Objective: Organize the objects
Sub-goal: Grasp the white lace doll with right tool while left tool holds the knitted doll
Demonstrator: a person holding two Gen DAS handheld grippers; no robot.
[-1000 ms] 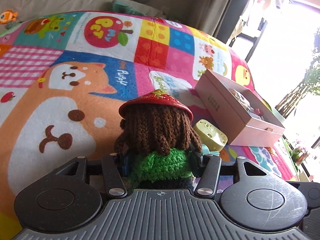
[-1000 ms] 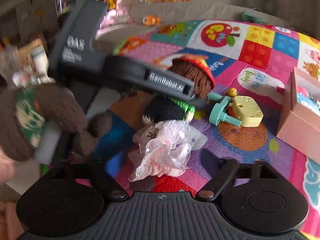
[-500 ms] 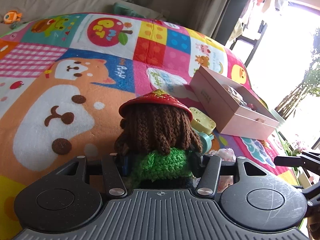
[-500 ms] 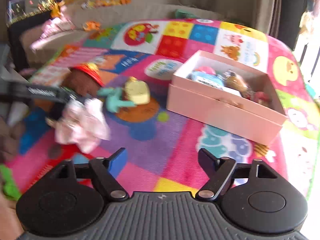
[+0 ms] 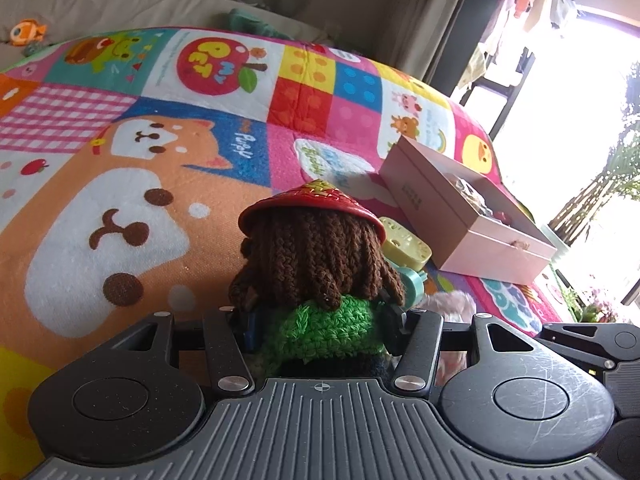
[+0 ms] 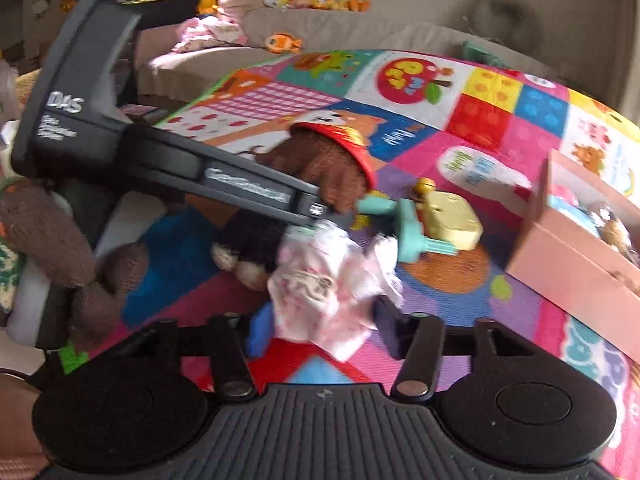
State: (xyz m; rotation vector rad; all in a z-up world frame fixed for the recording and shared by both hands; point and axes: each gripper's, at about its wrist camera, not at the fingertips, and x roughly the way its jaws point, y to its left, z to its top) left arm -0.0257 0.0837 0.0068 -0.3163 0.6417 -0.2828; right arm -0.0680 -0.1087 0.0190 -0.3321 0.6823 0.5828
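A crochet doll (image 5: 312, 264) with a red hat, brown hair and green sweater stands upright between the pads of my left gripper (image 5: 322, 322), which is shut on its body. From the right wrist, the same doll (image 6: 332, 164) shows tilted, with the left gripper (image 6: 316, 208) reaching in from the left. A pink-and-white lace cloth (image 6: 324, 292) lies bunched on the mat. My right gripper (image 6: 322, 330) has its jaws closing on the cloth, and both pads touch its sides. An open pink box (image 5: 452, 216) with several small toys in it sits to the right.
A yellow toy (image 6: 452, 220) with a teal piece (image 6: 408, 224) lies between the doll and the pink box (image 6: 572, 272). The colourful play mat (image 5: 120, 184) covers the floor. A beige sofa (image 6: 304, 0) with plush toys stands behind. A brown knit sleeve (image 6: 48, 224) is at the left.
The right gripper faced the pink box half a second ago. It has swung back left over the lace cloth and its jaws have come in around it. The left gripper still holds the doll.
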